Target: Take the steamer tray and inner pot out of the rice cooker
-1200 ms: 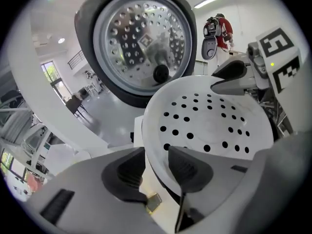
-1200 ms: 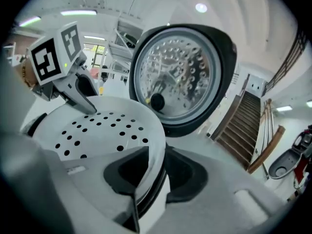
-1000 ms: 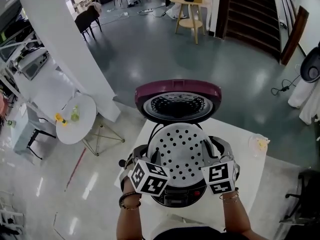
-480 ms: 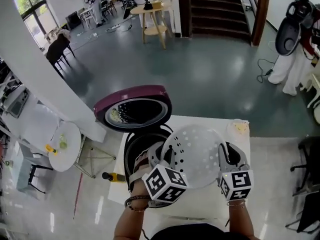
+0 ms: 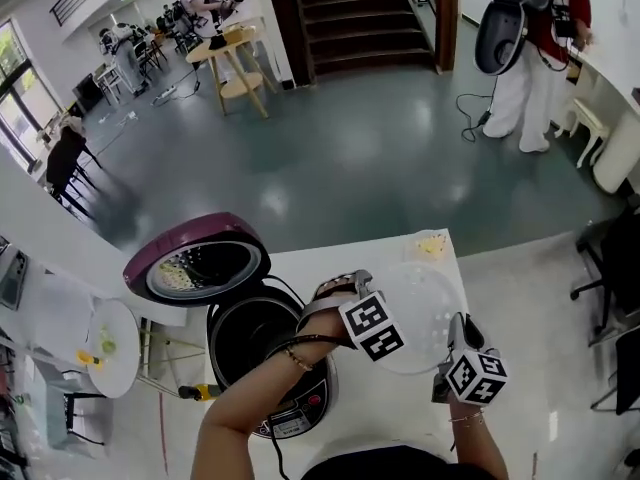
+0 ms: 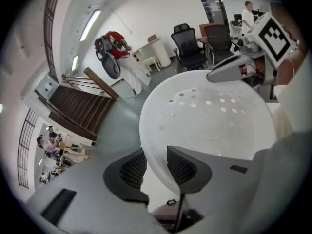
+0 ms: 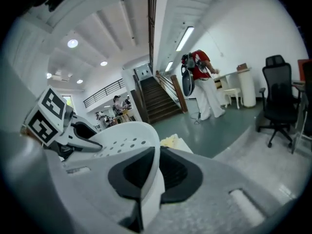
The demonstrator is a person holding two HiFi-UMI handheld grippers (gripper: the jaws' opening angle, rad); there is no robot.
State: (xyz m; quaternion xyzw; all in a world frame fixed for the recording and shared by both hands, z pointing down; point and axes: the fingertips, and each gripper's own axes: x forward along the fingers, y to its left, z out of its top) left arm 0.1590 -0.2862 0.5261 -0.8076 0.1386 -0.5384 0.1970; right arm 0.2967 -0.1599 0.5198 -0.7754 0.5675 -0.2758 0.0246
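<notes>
White round side table (image 5: pixel 120 373) at lower left, with small items (image 5: pixel 100 350) on it, yellow and green, too small to name. Right of it the rice cooker (image 5: pixel 295 420) sits on the left end of the white tabletop (image 5: pixel 385 413). Its maroon lid (image 5: pixel 195 258) is hinged up toward the upper left, metal inner face showing. Dark inner pot (image 5: pixel 250 340) is seated in the cooker body. Left forearm (image 5: pixel 245 398) reaches up from the bottom edge across the cooker's right side. Left hand-held gripper (image 6: pixel 156 165): jaws clamped on the left rim of the steamer tray (image 5: pixel 425 306), the rim caught between the ribbed black pads (image 6: pixel 181 167), as its own view shows. Tray is white, round and perforated. It is out of the cooker, held over the right half of the tabletop, just right of the cooker body. Whether its underside touches the tabletop cannot be told. Right hand-held gripper (image 7: pixel 153 172), at the tray's lower right: jaws pressed together on the opposite rim, the thin wall pinched tight between them. They have just been closing further. Pale yellow crumpled item (image 5: pixel 432 245) lies at the tabletop's far right corner, just beyond the tray. Grey-green floor (image 5: pixel 350 158) fills the upper frame, with stairs (image 5: pixel 360 13) at top centre. Person (image 5: pixel 530 88) in red top and white trousers stands at upper right. Black chair (image 5: pixel 615 268) at the right edge.
</notes>
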